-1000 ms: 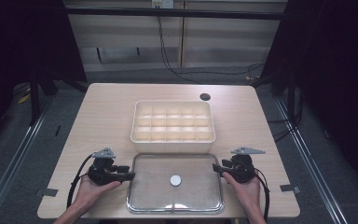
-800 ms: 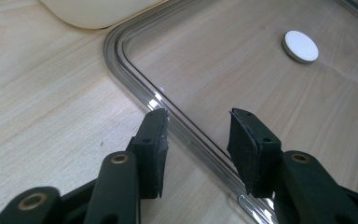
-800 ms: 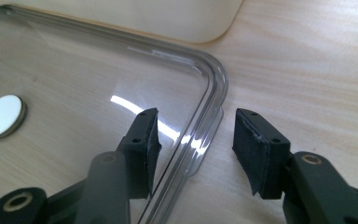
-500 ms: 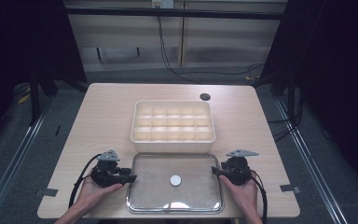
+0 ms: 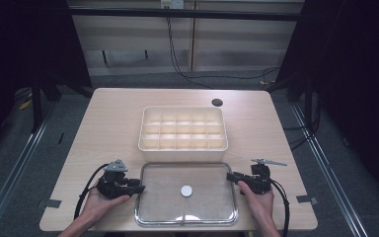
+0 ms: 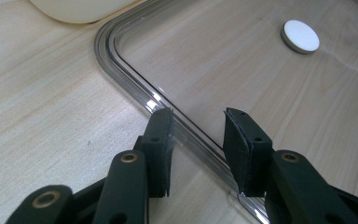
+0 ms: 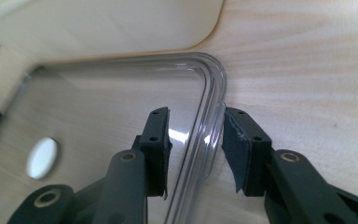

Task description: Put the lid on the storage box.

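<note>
Hands low at table's near edge, left claw (image 5: 139,189) and right claw (image 5: 229,177) closing, astride clear lid (image 5: 168,217) rims, not yet pinching.

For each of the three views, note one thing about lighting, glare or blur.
High view: the table is brightly lit against dark surroundings, with glare on the clear lid's near edge. Left gripper view: sharp, with a bright glint on the lid's rim. Right gripper view: the white disc is smeared by blur.

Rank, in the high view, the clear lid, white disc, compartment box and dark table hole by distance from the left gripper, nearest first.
From the left gripper:
1. Clear lid, its left rim between the jaws.
2. White disc, at the lid's centre.
3. Compartment box, behind the lid.
4. Dark table hole, far right.
</note>
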Tool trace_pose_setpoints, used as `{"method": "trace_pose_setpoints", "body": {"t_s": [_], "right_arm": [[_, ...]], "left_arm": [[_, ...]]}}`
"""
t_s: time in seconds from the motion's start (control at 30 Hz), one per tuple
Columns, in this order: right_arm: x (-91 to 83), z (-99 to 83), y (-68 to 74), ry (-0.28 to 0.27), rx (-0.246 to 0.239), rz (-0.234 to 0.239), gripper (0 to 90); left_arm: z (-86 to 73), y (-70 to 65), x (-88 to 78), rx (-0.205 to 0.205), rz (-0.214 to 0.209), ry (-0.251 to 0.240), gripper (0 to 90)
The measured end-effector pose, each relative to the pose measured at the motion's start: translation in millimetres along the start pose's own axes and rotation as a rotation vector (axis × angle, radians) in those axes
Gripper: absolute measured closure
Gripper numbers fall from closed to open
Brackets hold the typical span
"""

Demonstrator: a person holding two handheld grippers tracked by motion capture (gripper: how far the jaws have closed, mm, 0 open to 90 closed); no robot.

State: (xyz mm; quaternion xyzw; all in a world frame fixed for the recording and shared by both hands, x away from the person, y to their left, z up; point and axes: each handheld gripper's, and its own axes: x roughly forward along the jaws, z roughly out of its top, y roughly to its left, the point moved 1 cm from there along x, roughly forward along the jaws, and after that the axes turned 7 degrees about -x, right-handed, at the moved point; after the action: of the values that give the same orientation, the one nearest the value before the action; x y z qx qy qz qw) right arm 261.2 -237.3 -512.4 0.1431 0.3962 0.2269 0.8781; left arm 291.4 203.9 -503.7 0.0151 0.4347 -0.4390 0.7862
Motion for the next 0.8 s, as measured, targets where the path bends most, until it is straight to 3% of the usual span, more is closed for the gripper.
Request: {"method": "trace_pose_setpoints", "body": {"t_s": [0.07, 0.2, 0.8], "right_arm": [[0.1, -0.5, -1.8, -0.005, 0.048, 0.016, 65.2], [1.1, -1.4, -1.3, -0.010, 0.071, 0.044, 67.8], [-15.5, 2.5, 1.5, -0.101, 0.016, 0.171, 69.1]], "left_arm": [[0.0, 0.6, -0.2, -0.015, -0.002, -0.002, 62.5], [0.0, 0.4, -0.1, -0.009, 0.000, -0.002, 63.3], [-0.4, 0.2, 0.0, -0.001, -0.002, -0.004, 62.3]]}}
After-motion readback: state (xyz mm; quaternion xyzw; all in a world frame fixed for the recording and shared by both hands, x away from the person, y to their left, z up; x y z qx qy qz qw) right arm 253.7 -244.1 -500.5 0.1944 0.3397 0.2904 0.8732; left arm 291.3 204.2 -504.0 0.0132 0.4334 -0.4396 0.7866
